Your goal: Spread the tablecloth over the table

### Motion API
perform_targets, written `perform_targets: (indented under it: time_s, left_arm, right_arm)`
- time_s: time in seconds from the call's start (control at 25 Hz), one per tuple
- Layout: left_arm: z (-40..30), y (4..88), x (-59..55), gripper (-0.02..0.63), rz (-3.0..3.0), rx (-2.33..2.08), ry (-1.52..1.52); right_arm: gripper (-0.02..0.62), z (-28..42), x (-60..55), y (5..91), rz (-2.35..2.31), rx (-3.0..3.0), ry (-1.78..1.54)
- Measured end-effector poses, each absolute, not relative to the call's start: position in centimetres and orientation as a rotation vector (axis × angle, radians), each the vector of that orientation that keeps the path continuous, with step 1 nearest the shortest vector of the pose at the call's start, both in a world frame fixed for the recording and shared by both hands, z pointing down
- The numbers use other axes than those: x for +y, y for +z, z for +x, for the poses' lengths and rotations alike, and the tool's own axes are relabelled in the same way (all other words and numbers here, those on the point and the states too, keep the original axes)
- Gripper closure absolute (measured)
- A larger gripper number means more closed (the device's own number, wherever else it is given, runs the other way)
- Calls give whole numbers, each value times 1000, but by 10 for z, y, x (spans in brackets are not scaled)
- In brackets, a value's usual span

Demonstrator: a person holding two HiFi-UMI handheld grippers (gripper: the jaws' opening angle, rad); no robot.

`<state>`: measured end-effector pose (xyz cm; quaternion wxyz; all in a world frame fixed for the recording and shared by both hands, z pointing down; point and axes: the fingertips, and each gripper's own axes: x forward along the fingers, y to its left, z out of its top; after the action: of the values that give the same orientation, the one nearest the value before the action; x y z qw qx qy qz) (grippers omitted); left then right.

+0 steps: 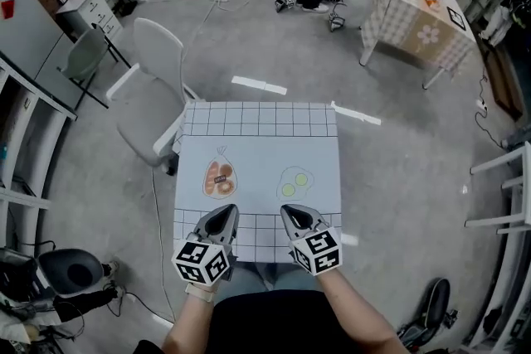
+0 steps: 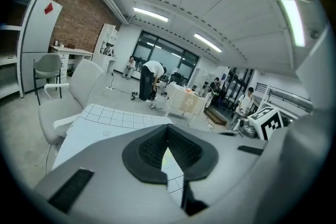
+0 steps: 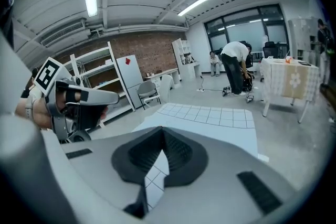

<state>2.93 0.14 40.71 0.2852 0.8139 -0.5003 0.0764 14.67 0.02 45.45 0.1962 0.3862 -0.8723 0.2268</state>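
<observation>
Above the grey floor [image 1: 398, 178] the tablecloth [image 1: 259, 149] already lies spread, centre frame. My left hand-held gripper [image 1: 226, 215] and right hand-held gripper [image 1: 292, 215] are closed; probably only tidying remains.

Head view: steeply down from above the near edge of the tablecloth [image 1: 259, 153]. Gripper views: close behind their jaws, seemingly angled slightly downward, facing across it; all three share it.

White chair [image 1: 158, 54] at tablecloth's [image 1: 259, 147] far-left corner, open floor [image 1: 406, 178] right
</observation>
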Motion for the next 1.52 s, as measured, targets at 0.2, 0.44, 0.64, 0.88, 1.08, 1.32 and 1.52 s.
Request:
perform_targets:
  time_s: [0.2, 0.44, 0.64, 0.88, 1.08, 1.32, 1.52]
  left_arm:
    - [55, 354, 16, 594, 2326, -1366, 241]
    - [59, 292, 21, 594, 2412, -1301, 141]
    - [49, 251, 22, 594, 2457, -1260, 85]
    - [45, 215, 23, 594, 2551, -1264, 69]
    - [42, 188, 25, 594, 2618, -1210, 37]
    - [32, 170, 22, 594, 2641, -1201, 11]
    - [24, 169, 13, 594, 2646, -1207, 4]
  right_arm:
    - [584, 154, 12, 417, 1092, -2510, 572]
    - [584, 157, 15, 344, 1131, -2597, 449]
    - [584, 154, 17, 285, 1142, -2643, 370]
    - [584, 153, 22, 227, 1184, -2675, 226]
    - [584, 147, 24, 192, 1232, -2720, 152]
    - [584, 139, 18, 166, 1285, -2735, 84]
    - [584, 130, 14, 167, 1299, -2713, 30]
